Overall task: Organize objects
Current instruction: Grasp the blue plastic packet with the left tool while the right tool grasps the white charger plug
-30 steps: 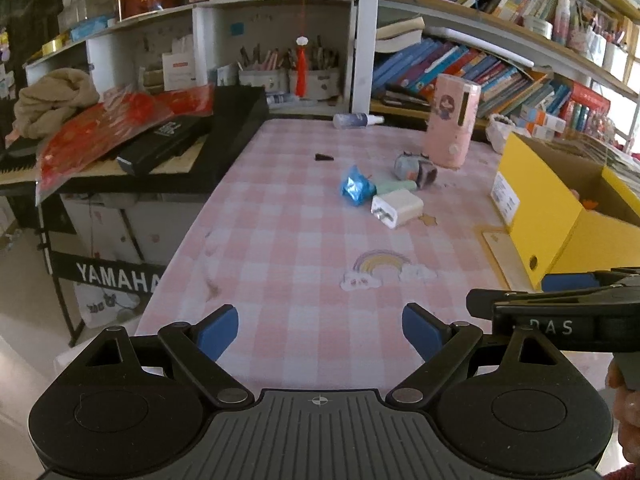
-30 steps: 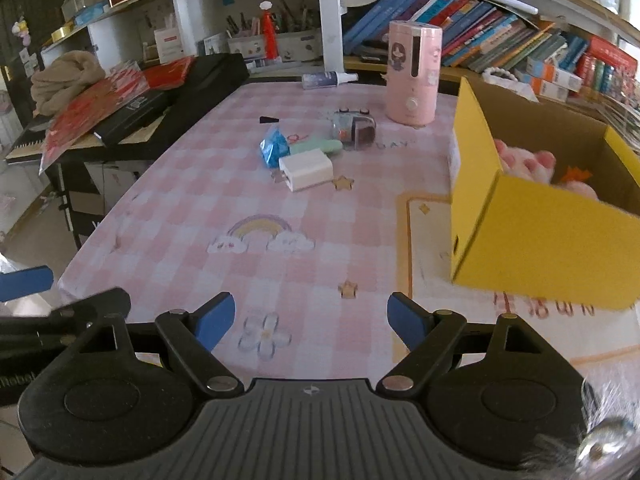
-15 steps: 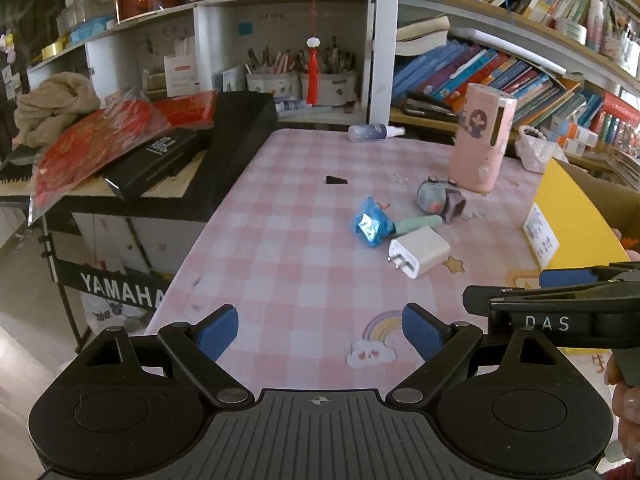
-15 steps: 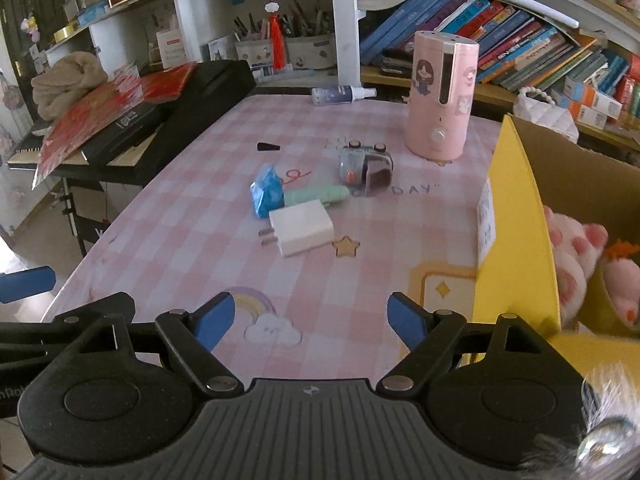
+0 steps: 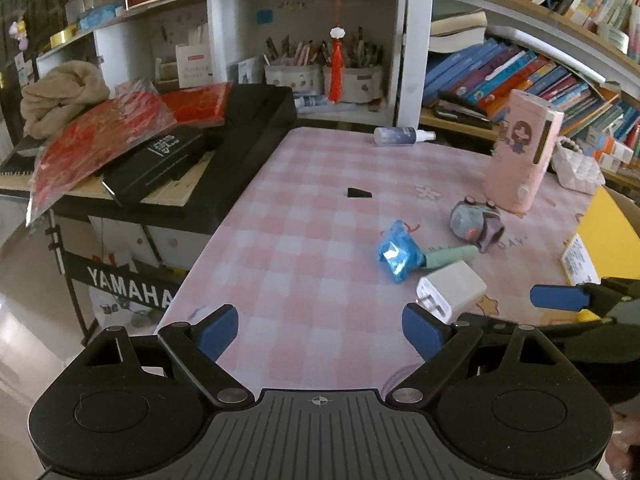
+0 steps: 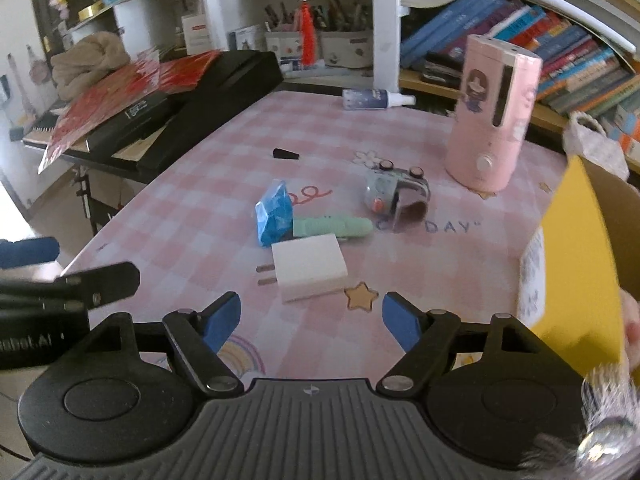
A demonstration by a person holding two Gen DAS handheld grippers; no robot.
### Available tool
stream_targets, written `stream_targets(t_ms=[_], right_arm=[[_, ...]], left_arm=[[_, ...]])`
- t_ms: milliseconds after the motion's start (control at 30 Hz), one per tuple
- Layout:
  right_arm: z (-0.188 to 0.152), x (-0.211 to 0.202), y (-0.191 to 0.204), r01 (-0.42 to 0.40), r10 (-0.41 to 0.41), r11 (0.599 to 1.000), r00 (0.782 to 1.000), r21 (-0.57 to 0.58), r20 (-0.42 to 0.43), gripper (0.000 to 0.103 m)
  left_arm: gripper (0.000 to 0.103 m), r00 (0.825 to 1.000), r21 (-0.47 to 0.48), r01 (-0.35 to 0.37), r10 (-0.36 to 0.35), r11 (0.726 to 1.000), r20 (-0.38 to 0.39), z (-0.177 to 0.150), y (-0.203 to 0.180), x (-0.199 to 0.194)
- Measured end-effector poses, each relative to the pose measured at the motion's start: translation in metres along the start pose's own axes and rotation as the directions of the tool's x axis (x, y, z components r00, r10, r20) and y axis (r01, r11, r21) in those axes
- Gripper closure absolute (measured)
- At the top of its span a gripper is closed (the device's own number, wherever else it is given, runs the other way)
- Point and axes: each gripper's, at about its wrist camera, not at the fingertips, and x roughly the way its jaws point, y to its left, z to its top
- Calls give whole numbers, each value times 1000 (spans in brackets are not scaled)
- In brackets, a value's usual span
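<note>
Right wrist view: white charger (image 6: 310, 266) lies before the empty right hand-held gripper (image 6: 311, 322).

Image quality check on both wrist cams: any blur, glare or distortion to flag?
Left wrist view: mostly sharp; strong fisheye bends the bookshelf; a glare spot on the crinkled blue foil packet. Right wrist view: motion smear on the yellow cardboard box at the right edge and on the blurred fuzzy thing in the lower right corner; the white plug-in charger block stays crisp; soft, even light.
</note>
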Motion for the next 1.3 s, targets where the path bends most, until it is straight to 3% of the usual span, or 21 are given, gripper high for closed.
stream_targets(t_ms=[267,500,633,800,967,1167,1300], right_arm=[[2,35,3,-15,15,997,1000,-69,-2,25],[5,59,7,-12,12,998,1000,-64,5,26],[6,67,5,-31,30,998,999,-53,-10,37],[3,57,-5,-43,42,998,999,-45,-35,38],[-2,38,-16,-58,57,998,995,-11,-79,38],[-4,27,-19,-48,46,998,997,-42,-59,38],[-6,25,-21,-49,46,998,997,-40,-63,38]], left_arm=[[12,1000,-7,17,-17,1000,-9,23,-1,27],[15,997,28,70,-69,997,-21,41,-14,47],[22,993,30,112,-111,993,-44,46,-24,60],[30,984,27,160,-157,987,-82,47,-38,81],[49,978,-13,170,-171,985,-116,49,-49,108],[62,983,-35,134,-138,990,-124,49,-55,128],[72,985,13,111,-109,994,-132,39,-59,126]])
